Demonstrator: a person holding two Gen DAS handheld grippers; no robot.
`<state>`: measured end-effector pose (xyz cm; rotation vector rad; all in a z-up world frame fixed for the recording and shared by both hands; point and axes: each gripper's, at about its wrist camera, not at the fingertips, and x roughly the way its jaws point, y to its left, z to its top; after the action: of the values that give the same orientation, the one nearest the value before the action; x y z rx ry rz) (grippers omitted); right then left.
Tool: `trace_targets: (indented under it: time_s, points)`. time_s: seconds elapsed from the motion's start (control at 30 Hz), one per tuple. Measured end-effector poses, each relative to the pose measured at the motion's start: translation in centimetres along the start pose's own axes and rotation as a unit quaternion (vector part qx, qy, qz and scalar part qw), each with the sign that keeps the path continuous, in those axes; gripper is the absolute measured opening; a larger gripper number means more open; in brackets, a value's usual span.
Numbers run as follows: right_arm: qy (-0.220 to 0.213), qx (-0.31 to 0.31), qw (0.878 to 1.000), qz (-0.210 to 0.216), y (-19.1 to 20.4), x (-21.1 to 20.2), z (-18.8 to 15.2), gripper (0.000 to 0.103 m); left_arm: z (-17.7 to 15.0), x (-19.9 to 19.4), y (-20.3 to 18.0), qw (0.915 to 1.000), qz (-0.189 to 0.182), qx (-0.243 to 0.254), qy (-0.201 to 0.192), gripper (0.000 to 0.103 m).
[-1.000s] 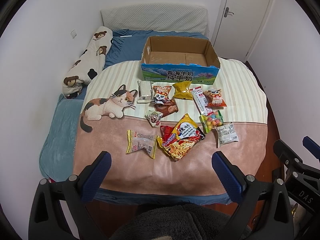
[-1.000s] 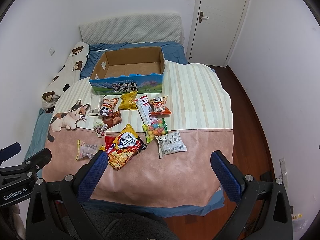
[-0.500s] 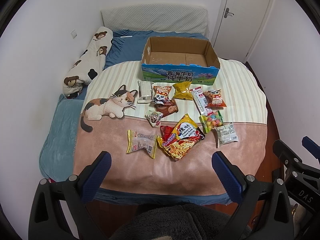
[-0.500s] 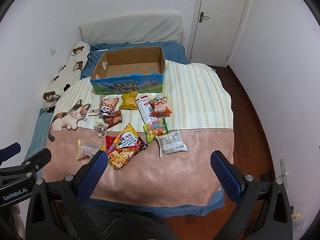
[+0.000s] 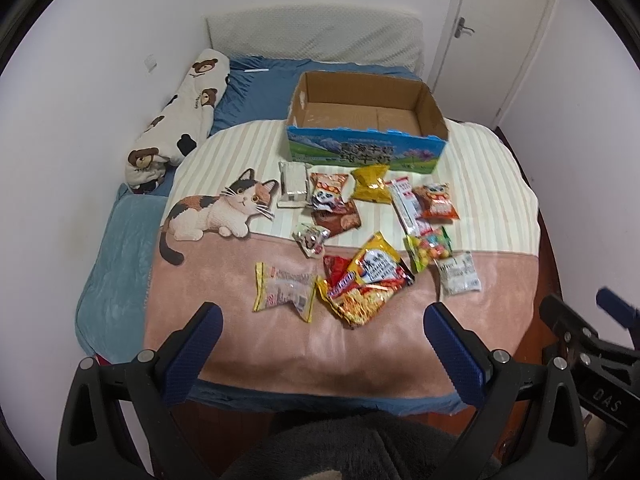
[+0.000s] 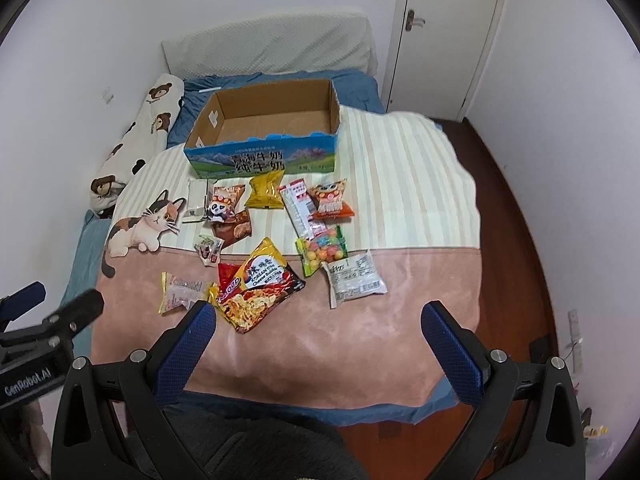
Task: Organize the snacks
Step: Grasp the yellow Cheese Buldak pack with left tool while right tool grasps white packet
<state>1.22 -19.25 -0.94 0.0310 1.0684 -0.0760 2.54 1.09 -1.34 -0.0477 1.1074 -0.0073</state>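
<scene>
While both grippers hang short of the bed with nothing between their fingers, your left gripper [image 5: 320, 332] stands spread wide and empty, and your right gripper [image 6: 320, 330] is just as wide and just as empty. Every snack lies loose on the blanket [image 5: 224, 320]; the cardboard box [image 5: 366, 118] at the far side holds nothing yet.

Working left to right: the yellow-edged clear packet [image 5: 284, 292] lies flat and thin, so a shallow pinch would likely catch blanket pile with it. The noodle bag [image 5: 368, 276] overlaps a red packet [image 5: 336, 272] beneath, and lifting one could drag the other. The candy bag [image 5: 428, 246] touches the white packet [image 5: 458, 274], so a wide approach may nudge both. The glossy film looks slippery. The box is a long reach, and a loose hold could drop a packet short.
</scene>
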Motion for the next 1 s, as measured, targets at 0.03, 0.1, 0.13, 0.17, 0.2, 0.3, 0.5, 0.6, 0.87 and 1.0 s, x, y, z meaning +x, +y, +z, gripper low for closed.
trace_targets:
  time_s: [0.03,0.1,0.13,0.17,0.2,0.3,0.5,0.6,0.87,1.0]
  points:
    - [0.006,0.003,1.0,0.003,-0.1,0.6,0.1,0.103,0.3,0.7,0.2,1.0,-0.004,-0.002,0.004,0.103]
    - [0.028,0.01,0.999,0.011,-0.2,2.6,0.5,0.103,0.8,2.7,0.2,1.0,0.0,0.002,0.01,0.103]
    - [0.045,0.018,0.999,0.017,-0.4,4.0,0.6,0.103,1.0,3.6,0.0,0.9999,0.005,0.009,0.012,0.103]
    - [0.058,0.026,0.998,0.022,-0.6,5.1,0.7,0.103,1.3,4.9,-0.3,0.9996,0.011,0.02,0.013,0.103]
    - [0.077,0.036,0.996,0.03,-0.9,6.8,0.8,0.103,1.5,6.1,-0.5,0.9992,0.021,0.032,0.015,0.103]
    - [0.117,0.065,0.99,0.039,-1.9,11.2,0.7,0.103,2.0,10.5,-1.4,0.9962,0.033,0.071,0.038,0.103]
    - [0.187,0.14,0.971,0.057,-5.0,20.0,-0.1,0.103,2.0,20.9,-4.2,0.9809,0.017,0.145,0.128,0.103]
    - [0.212,0.18,0.958,0.066,-6.6,23.9,-0.4,0.103,1.3,26.2,-6.3,0.9661,-0.003,0.183,0.182,0.103]
    - [0.24,0.271,0.93,0.053,-10.8,32.1,-1.1,0.103,-0.2,34.4,-11.4,0.9288,-0.024,0.275,0.248,0.103]
    - [0.247,0.34,0.905,0.069,-12.8,35.3,-1.7,0.103,-1.5,36.3,-13.4,0.9117,-0.006,0.321,0.257,0.101]
